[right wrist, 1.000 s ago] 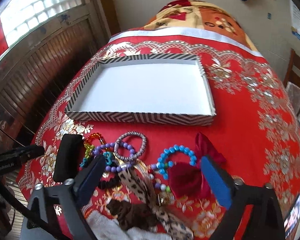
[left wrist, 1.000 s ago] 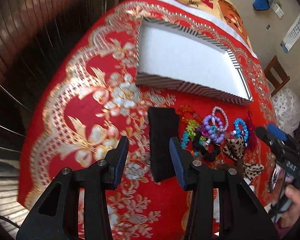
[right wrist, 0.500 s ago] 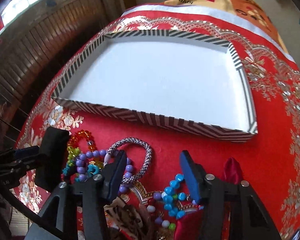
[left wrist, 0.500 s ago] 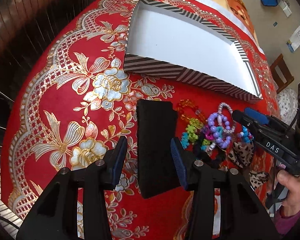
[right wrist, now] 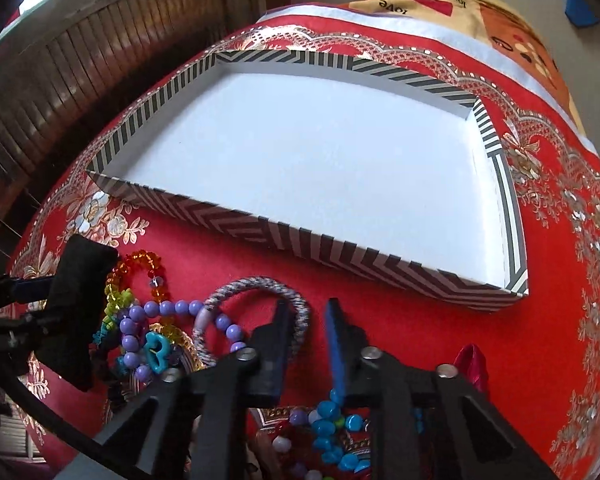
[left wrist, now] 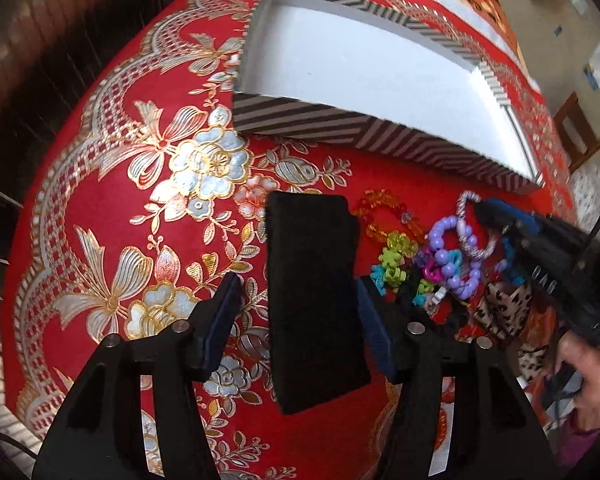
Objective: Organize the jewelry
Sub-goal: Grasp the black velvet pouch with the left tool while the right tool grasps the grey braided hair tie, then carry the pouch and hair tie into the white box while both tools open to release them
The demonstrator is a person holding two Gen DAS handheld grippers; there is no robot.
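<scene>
The left gripper (left wrist: 298, 304) stands with its jaws spread wide either side of the black pad (left wrist: 314, 300); the right finger lies against the pad's edge, the left finger is clear of it, so nothing is gripped. The right gripper (right wrist: 306, 344) has its jaws narrowed to a slim gap around the rim of the grey woven bangle (right wrist: 256, 312); whether they pinch it I cannot tell. Half a second ago those jaws were far wider and the left gripper sat further back from the pad. Against the bangle lie the purple bead bracelet (right wrist: 140, 332) and, beyond it, the orange bead bracelet (right wrist: 140, 268). The striped tray (right wrist: 268, 228) sits past the bangle on the red cloth (right wrist: 420, 340).
</scene>
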